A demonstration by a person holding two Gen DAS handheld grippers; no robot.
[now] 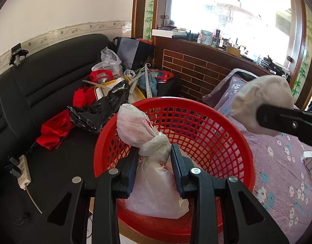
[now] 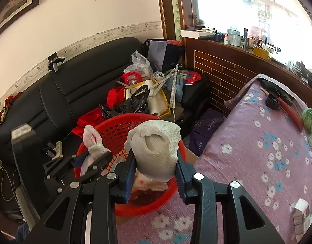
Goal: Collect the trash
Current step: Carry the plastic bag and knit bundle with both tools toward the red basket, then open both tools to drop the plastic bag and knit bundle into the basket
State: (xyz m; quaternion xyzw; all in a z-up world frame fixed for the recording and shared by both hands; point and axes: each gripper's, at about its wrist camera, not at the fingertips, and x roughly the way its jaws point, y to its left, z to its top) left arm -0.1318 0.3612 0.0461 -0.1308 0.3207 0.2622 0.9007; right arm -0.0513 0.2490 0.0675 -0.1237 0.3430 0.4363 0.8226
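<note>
A red mesh basket [image 1: 217, 130] stands between a black sofa and a table. My left gripper [image 1: 154, 152] is shut on a knotted translucent plastic bag [image 1: 139, 128], whose lower part hangs down inside the basket. In the right wrist view the same bag [image 2: 92, 142] shows at the basket's [image 2: 119, 128] left rim, in the left gripper [image 2: 90, 158]. My right gripper [image 2: 156, 158] is shut on a balled-up white knitted cloth [image 2: 158, 144] held over the basket's near rim. That cloth [image 1: 261, 99] appears at the right in the left wrist view.
The black sofa [image 1: 44, 77] carries a black bag [image 1: 99, 109], red cloth [image 1: 54, 130], clear bags and rulers. A white power strip [image 1: 23, 170] lies on its seat. A table with a purple flowered cover [image 2: 257, 152] holds a red stick, green cloth and small boxes.
</note>
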